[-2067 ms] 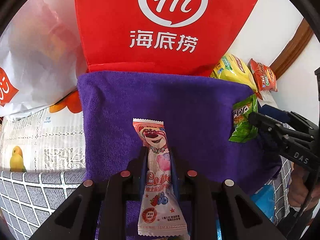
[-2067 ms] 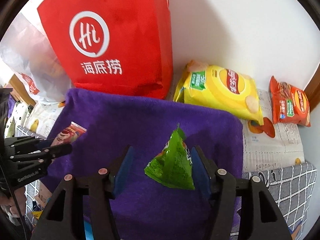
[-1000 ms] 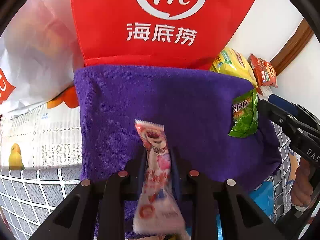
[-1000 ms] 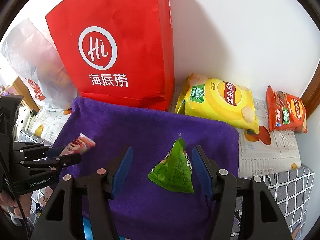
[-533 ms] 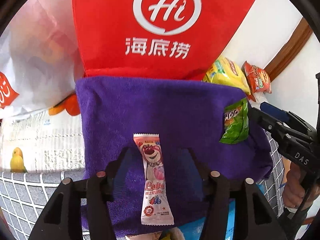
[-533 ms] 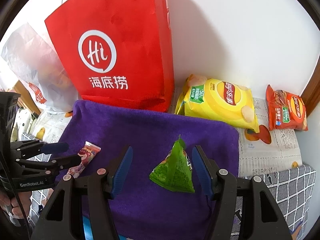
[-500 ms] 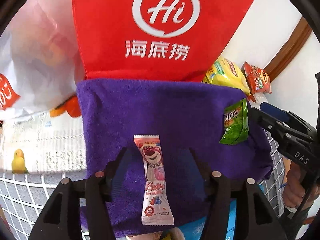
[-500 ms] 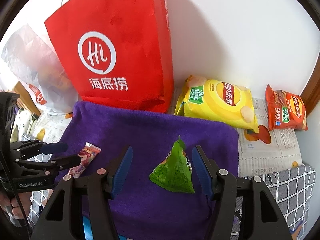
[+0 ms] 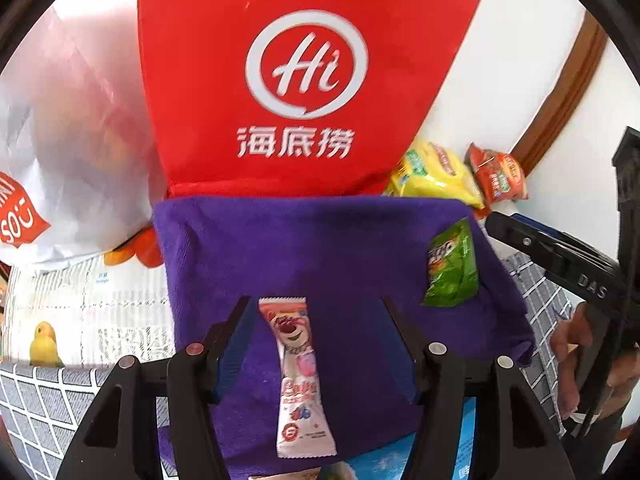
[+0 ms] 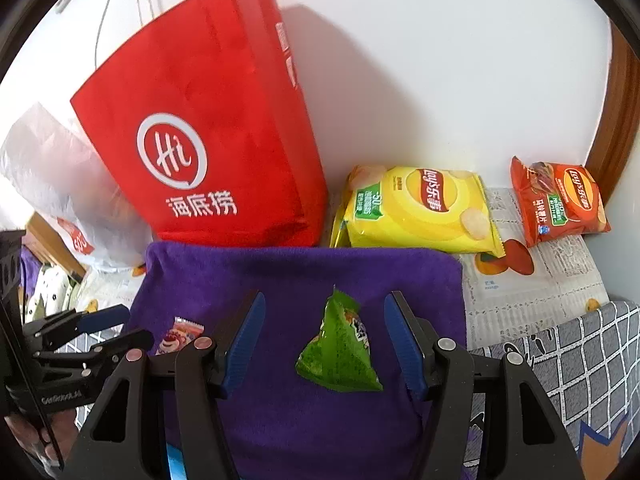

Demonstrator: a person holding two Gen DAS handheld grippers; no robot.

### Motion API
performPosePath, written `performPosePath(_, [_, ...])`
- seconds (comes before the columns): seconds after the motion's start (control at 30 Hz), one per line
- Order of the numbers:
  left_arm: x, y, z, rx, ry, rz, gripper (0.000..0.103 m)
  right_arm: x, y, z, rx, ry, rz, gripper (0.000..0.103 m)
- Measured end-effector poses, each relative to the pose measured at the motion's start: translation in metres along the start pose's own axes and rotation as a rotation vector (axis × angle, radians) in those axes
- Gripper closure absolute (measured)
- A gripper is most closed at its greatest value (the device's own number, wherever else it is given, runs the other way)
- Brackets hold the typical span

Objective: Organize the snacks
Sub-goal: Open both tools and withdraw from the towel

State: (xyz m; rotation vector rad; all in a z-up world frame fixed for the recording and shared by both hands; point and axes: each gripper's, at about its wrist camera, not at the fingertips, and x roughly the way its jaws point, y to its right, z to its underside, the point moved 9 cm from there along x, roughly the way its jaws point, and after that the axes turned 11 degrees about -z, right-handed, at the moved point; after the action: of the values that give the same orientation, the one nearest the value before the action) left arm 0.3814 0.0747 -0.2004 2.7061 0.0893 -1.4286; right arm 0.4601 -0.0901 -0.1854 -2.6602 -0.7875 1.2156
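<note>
A long pink candy packet (image 9: 298, 372) lies flat on the purple towel (image 9: 320, 240). My left gripper (image 9: 315, 302) stands open above it, with wide gaps between the blue pads and the packet. A green triangular snack packet (image 10: 340, 356) rests on the same towel (image 10: 300, 272). My right gripper (image 10: 324, 296) is open around that packet without touching it. The right wrist view shows the pink packet (image 10: 180, 334) at the towel's left edge, just right of the left gripper (image 10: 136, 324). The left wrist view shows the green packet (image 9: 452, 268) at the towel's right side.
A tall red paper bag (image 10: 208, 140) stands against the wall behind the towel, with a white plastic bag (image 9: 68, 140) to its left. A yellow chip bag (image 10: 420, 208) and an orange-red chip bag (image 10: 560, 200) lie on newspaper (image 10: 532, 280) at the right. Checked grey cloth (image 10: 580, 352) covers the front.
My left gripper opened and let go of the pink packet, which now lies on the towel, and the gripper has lifted away. The right gripper and the green packet stayed put.
</note>
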Motion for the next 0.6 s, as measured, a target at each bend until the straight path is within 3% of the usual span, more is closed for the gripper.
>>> performPosePath(0.23, [-0.012,0.006,-0.004,0.010,0.044,0.022,0.044,-0.008,0.003,-0.004,0.017,-0.014,0.014,0.041])
performPosePath(0.47, [-0.029,0.011,-0.009,-0.055,0.063,0.119,0.044,-0.019,0.000,-0.003,-0.005,-0.010,0.083,0.035])
performPosePath(0.6, [-0.040,0.012,-0.011,0.008,0.085,0.048,0.044,-0.028,-0.002,0.007,-0.013,-0.027,0.115,0.035])
